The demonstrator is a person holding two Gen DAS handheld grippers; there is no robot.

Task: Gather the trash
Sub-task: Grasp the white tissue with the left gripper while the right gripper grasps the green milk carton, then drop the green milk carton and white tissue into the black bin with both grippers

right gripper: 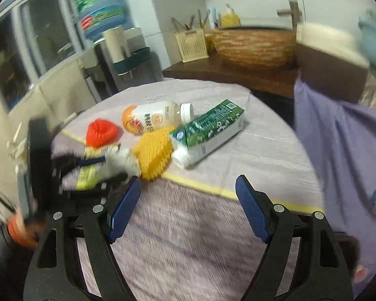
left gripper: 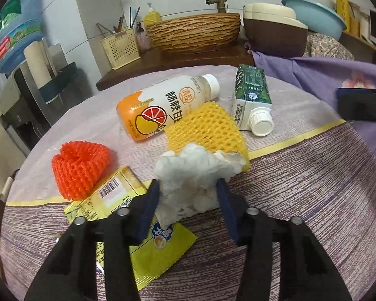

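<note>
A crumpled white tissue (left gripper: 195, 175) lies on the table between the blue pads of my left gripper (left gripper: 188, 188); the jaws sit around it, touching its sides. Behind it lie a yellow foam net (left gripper: 208, 125), an orange juice bottle (left gripper: 163, 105), a green milk carton (left gripper: 253, 97), an orange foam net (left gripper: 80, 168) and yellow wrappers (left gripper: 160, 248). My right gripper (right gripper: 188, 188) is open and empty above the tablecloth, right of the pile; the carton (right gripper: 210, 130) and the tissue (right gripper: 120, 160) show in its blurred view.
A round table with a purple striped cloth (left gripper: 300, 200). Behind it stand a wooden counter with a basin (left gripper: 193, 32), a utensil holder (left gripper: 120, 47) and a rice cooker (left gripper: 273, 32). A water dispenser (left gripper: 15, 25) is at the left.
</note>
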